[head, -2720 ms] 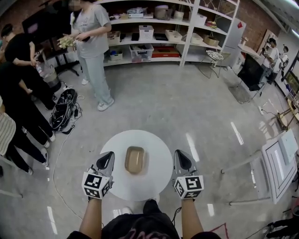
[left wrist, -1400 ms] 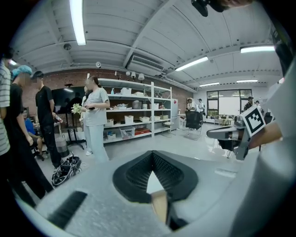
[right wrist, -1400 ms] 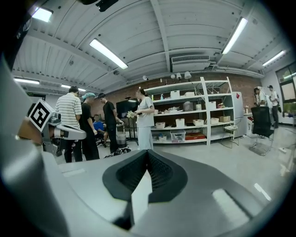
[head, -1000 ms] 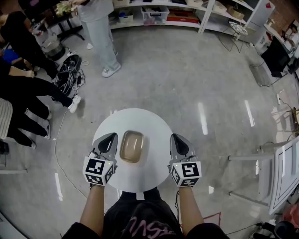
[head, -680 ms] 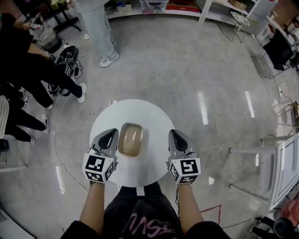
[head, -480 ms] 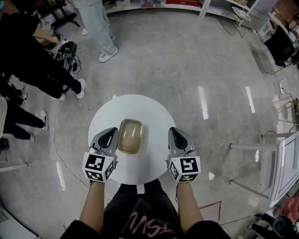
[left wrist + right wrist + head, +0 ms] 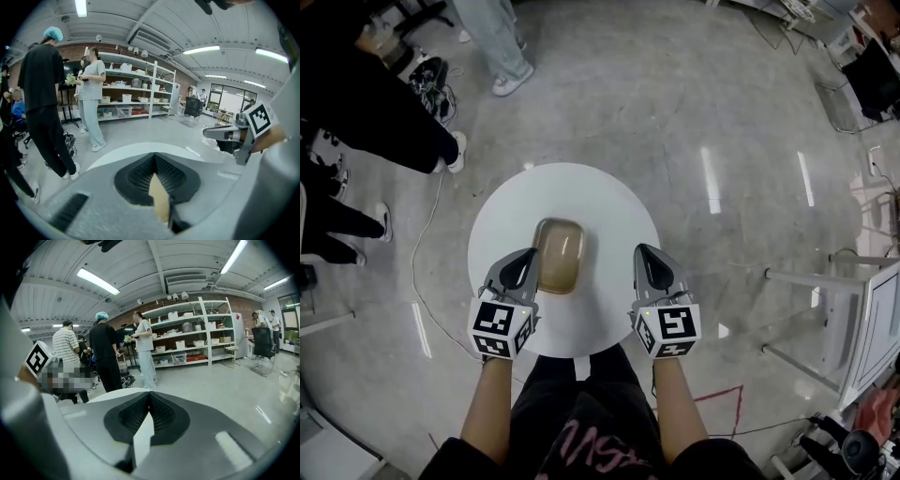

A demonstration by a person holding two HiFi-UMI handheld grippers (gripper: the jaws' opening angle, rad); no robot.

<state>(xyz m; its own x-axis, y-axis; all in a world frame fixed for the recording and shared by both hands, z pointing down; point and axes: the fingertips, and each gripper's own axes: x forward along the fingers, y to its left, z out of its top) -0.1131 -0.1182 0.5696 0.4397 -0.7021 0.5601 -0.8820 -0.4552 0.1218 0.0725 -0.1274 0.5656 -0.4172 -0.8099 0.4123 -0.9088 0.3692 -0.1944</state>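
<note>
A tan, rounded-rectangle dish (image 7: pixel 559 255) lies near the middle of a round white table (image 7: pixel 609 192). My left gripper (image 7: pixel 527 254) hovers at the dish's left edge, jaws shut, nothing held. My right gripper (image 7: pixel 643 251) is over bare tabletop a short way right of the dish, also shut and empty. In the left gripper view the shut left gripper (image 7: pixel 153 155) points across the table's rim (image 7: pixel 117 153), and a tan sliver shows under its jaws. In the right gripper view the right gripper (image 7: pixel 149 393) is shut too, with only white beneath it.
People in dark clothes (image 7: pixel 389 112) stand on the grey floor at the upper left, beside a black bag (image 7: pixel 427 75) and a floor cable (image 7: pixel 427 314). A white frame (image 7: pixel 874 309) stands at the right. Storage shelves (image 7: pixel 126 96) line the far wall.
The head view has tipped further down, so the table and dish sit higher in frame. Both grippers stay shut beside the dish. A person in black has stepped closer in the gripper views.
</note>
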